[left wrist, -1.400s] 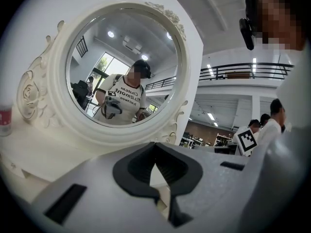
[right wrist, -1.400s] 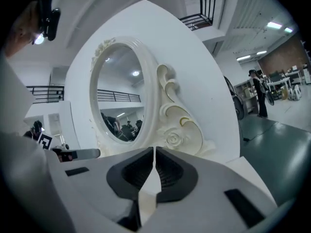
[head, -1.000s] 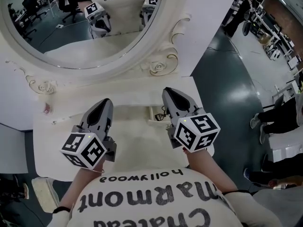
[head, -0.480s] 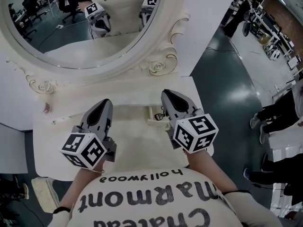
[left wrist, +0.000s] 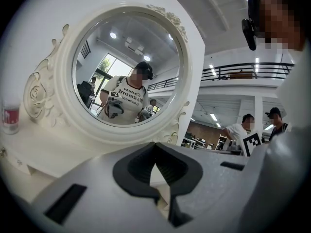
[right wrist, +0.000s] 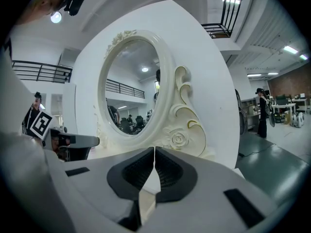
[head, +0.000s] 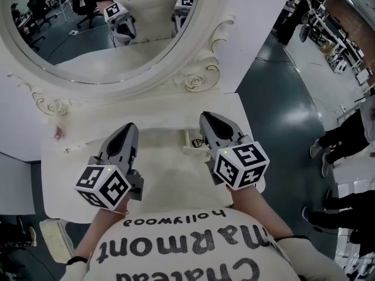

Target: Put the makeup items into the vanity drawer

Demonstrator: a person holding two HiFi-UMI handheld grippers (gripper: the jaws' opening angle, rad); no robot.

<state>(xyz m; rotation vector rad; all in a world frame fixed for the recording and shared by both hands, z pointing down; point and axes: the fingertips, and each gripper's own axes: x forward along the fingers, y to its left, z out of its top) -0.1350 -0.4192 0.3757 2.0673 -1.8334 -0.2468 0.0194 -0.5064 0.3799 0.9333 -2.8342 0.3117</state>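
Makeup item (head: 57, 134), a small red-marked bottle, stands at the far left of the worktop (head: 61, 180), and over the last second nothing has shifted: left tongs (head: 130, 126) and right tongs (head: 206, 115) hover above it, both pressed together and empty, so the job seems stalled.

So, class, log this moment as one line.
left gripper: shut, empty | right gripper: shut, empty | both above vanity | red-labelled item: far left, untouched
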